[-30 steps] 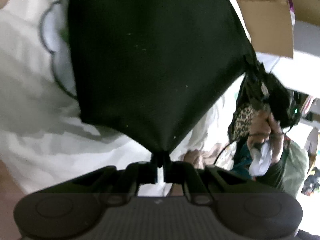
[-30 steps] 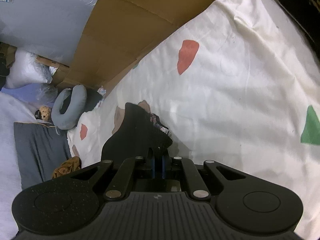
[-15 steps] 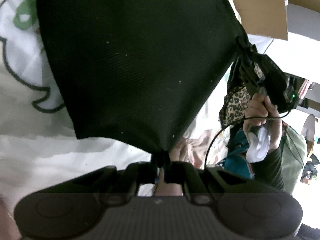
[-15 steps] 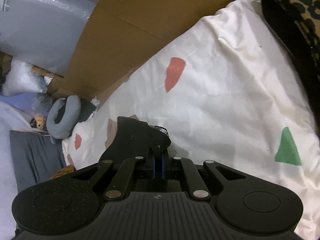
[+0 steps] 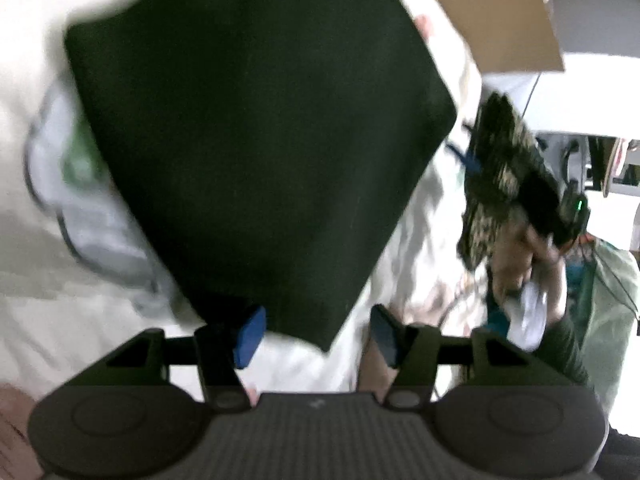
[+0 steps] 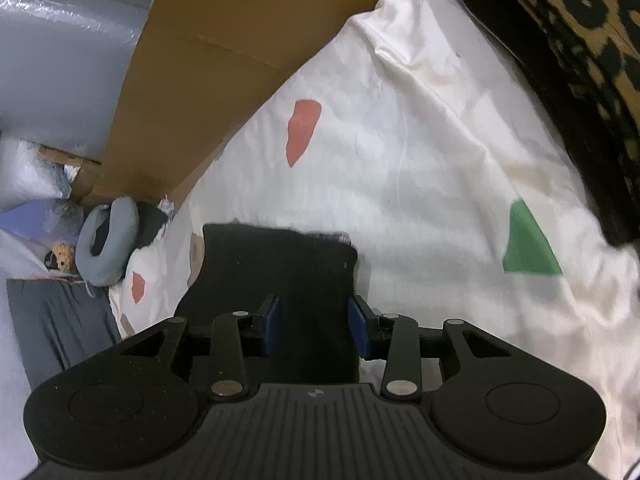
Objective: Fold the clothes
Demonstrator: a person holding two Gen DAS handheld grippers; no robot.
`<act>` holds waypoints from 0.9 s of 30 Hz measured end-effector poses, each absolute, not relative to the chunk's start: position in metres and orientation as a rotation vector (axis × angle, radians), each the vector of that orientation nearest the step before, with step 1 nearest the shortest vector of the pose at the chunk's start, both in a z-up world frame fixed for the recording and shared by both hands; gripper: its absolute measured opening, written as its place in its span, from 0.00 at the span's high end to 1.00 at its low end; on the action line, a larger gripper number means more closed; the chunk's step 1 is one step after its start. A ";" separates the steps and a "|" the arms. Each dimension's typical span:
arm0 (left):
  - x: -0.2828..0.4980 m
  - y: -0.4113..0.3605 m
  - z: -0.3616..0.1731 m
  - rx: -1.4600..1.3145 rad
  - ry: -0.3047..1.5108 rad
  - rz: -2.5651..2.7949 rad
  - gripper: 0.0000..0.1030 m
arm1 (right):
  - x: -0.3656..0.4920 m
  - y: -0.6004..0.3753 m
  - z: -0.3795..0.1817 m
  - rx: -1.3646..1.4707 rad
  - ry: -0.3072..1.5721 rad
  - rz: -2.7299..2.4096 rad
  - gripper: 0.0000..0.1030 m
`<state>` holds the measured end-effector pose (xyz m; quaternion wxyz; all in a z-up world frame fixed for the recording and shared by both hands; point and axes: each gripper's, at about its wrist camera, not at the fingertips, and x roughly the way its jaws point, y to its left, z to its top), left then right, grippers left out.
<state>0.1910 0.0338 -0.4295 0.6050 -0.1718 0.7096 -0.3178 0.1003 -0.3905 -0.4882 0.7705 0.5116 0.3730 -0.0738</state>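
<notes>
- Black, matte garment (image 5: 256,128) lay flat on the cream printed sheet (image 6: 420,152), apparently released there as a finished fold: straight edges, square corners.
- Left gripper (image 5: 316,336): jaws had just been opening, parted, one garment corner between them, unpressed.
- Right gripper (image 6: 314,322): likewise just opened, cloth between the pads, not clamped.
- Leopard-print cloth (image 6: 592,28) lay beyond the garment.

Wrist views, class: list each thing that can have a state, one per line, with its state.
Left tongs: open, jaws just opened, black cloth corner between them, not pinched.
Right tongs: open, jaws just opened, cloth between the pads, unpressed.
Black cloth: released, lying on the sheet.
White patterned sheet: spread out, wrinkled.
Cardboard box: flap open.
</notes>
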 end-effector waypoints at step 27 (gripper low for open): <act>0.296 -0.027 -0.385 0.111 1.070 -0.698 0.41 | 0.074 -0.347 -0.495 1.106 0.917 -0.121 0.58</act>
